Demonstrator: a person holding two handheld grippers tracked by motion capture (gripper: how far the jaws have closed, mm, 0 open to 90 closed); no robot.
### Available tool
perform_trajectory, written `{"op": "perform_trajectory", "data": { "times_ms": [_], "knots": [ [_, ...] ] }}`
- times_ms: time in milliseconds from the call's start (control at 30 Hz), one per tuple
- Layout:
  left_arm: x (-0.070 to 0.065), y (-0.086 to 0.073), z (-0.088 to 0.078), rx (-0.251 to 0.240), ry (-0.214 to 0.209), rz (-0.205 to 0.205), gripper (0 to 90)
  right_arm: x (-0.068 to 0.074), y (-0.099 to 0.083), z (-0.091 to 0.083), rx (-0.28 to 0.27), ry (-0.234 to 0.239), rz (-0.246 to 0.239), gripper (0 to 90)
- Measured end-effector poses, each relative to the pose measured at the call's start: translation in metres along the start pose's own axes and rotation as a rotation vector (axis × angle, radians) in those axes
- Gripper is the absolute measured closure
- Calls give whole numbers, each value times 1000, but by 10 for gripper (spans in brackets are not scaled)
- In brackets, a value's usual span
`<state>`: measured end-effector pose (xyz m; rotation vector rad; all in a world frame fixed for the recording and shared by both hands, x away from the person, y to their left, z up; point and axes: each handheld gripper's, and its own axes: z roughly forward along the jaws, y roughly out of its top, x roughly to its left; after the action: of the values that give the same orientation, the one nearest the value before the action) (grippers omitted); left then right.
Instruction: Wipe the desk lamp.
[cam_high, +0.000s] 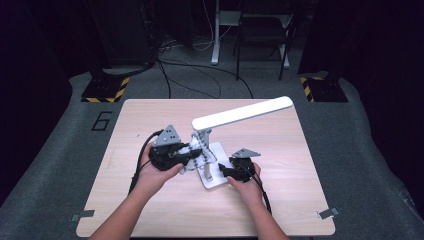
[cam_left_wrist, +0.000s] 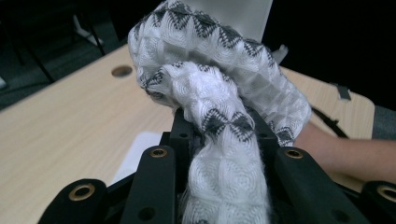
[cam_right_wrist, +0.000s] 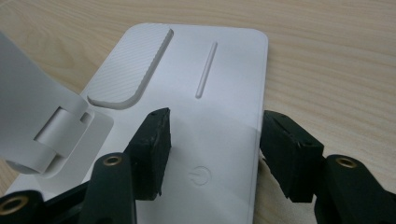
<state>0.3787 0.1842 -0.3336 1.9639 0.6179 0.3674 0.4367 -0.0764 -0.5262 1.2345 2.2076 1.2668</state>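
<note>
While the white desk lamp (cam_high: 215, 150) stands near the middle of the worktop (cam_high: 280, 200), bare wood lies open on all sides of it; widest room toward the far edge and the near right corner; the left and right borders are well apart from both hands.

Item: lamp base (cam_right_wrist: 219, 93); flat white plate, rounded corners, lying flush on the wood; one long side of it runs close to bare worktop; a ribbed inset panel, a slim groove and a power symbol mark its top; the hinge of the upright sits at its other side; the lamp's long head (cam_high: 245, 114) reaches out toward the far right, above the wood.

Item: cloth (cam_left_wrist: 215, 93); white knit with grey zigzag bands, bunched into a wad; held against the lamp's upright, off the worktop.

Item: left gripper (cam_high: 170, 150); jaws pressed in tight on the cloth, a fold of which trails down between them in the left gripper view.

Item: right gripper (cam_high: 240, 169); jaws spread, straddling the base edge; one pad over the plate beside the power symbol, the other outside the edge, over the wood; whether either pad touches the plate cannot be told.
</note>
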Motion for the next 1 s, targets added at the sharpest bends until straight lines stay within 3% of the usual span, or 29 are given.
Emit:
{"op": "perform_trajectory", "data": {
  "times_ms": [167, 500, 667, 967, 1000],
  "knots": [
    [-2, 20, -17, -68, 10, 5, 700, 1, 0, 0, 0, -2, 4, 427],
    [-3, 16, -10, -54, -2, -2, 701, 0, 0, 0, 8, -1, 2, 427],
    [-4, -2, 4, -29, 1, -14, 705, 1, 0, -1, 8, -1, 2, 427],
    [3, -55, 38, 53, -21, -75, 705, 1, 0, -1, 12, 0, -3, 427],
    [3, -62, 43, 56, -8, -85, 705, 1, 0, -1, 6, -3, -2, 427]
  ]
}}
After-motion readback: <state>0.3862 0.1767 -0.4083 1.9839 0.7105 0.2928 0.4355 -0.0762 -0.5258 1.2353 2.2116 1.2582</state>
